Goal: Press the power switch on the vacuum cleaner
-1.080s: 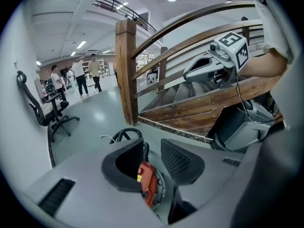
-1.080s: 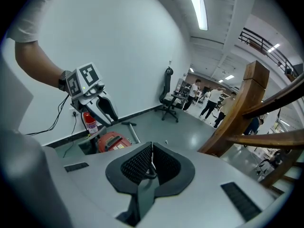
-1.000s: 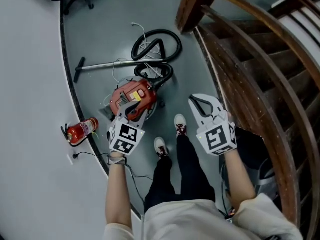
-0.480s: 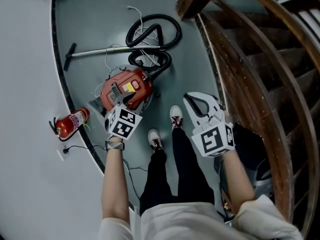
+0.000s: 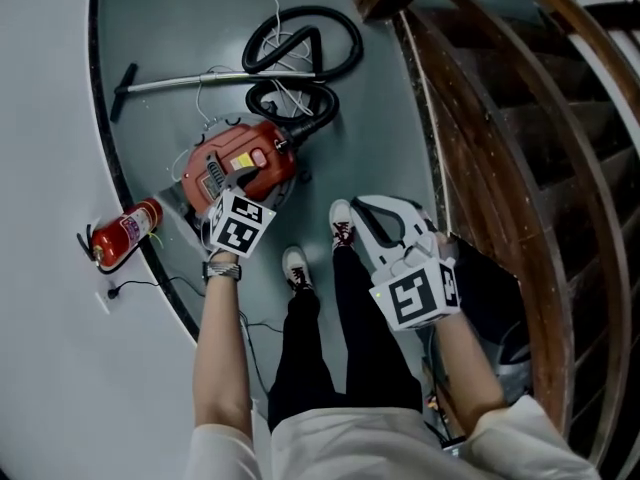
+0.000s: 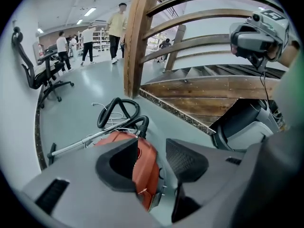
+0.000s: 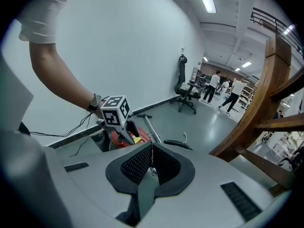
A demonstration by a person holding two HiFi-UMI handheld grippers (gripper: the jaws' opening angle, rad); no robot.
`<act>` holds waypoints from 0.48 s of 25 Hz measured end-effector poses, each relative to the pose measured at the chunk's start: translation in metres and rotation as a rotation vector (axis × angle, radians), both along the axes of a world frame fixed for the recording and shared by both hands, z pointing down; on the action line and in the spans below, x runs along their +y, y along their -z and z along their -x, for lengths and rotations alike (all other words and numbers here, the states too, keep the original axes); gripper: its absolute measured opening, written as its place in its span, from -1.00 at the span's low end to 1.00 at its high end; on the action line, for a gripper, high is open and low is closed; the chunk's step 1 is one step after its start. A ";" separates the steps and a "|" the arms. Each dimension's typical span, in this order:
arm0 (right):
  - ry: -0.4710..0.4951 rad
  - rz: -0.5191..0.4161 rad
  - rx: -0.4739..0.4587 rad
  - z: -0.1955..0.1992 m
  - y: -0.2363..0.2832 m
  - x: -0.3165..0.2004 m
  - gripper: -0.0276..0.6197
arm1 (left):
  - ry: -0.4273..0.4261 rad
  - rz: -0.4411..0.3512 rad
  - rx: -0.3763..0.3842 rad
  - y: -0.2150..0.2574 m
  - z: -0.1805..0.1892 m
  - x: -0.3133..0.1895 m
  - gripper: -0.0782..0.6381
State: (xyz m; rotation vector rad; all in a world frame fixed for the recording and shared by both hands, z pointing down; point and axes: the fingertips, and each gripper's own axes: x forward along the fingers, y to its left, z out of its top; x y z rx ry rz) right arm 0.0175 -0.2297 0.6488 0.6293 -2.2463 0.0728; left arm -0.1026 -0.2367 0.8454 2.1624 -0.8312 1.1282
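The red canister vacuum cleaner [image 5: 240,163] lies on the grey floor, with a yellow patch on top of its body. My left gripper [image 5: 228,196] hangs just over its near side and points steeply down. In the left gripper view its jaws [image 6: 154,156] are opening, with only the vacuum's red shell [image 6: 146,170] showing through the gap and nothing pressed between the pads. My right gripper [image 5: 362,210] is shut and empty, out to the right above the person's shoe. In the right gripper view its tips [image 7: 151,146] meet, and the left gripper [image 7: 129,129] is over the vacuum [image 7: 118,139].
A black hose [image 5: 300,53] and a metal wand [image 5: 200,81] trail from the vacuum. A red fire extinguisher [image 5: 122,233] lies by the curved white wall [image 5: 50,118]. The person's shoes [image 5: 295,266] stand close by. A wooden stair railing [image 5: 520,148] runs along the right.
Both grippers have sunk toward the floor. The left one came down close over the vacuum's body, and its jaws stand wider apart. The right one stays shut.
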 end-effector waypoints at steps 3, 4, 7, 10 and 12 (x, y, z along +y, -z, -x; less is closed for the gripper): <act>0.000 0.012 -0.010 0.002 -0.004 0.001 -0.82 | -0.004 0.020 -0.016 -0.013 -0.003 0.000 -0.26; -0.005 0.016 -0.015 0.002 -0.005 0.000 -0.82 | -0.004 0.028 -0.020 -0.017 -0.004 0.000 -0.25; -0.010 0.029 -0.024 0.003 -0.006 -0.002 -0.82 | -0.009 0.046 -0.024 -0.027 -0.008 0.001 -0.16; -0.006 0.031 -0.026 0.003 -0.007 -0.004 -0.82 | -0.011 0.071 -0.039 -0.038 -0.009 0.000 -0.13; -0.009 0.031 -0.024 0.002 -0.008 -0.006 -0.82 | -0.001 0.092 -0.048 -0.045 -0.008 -0.002 -0.10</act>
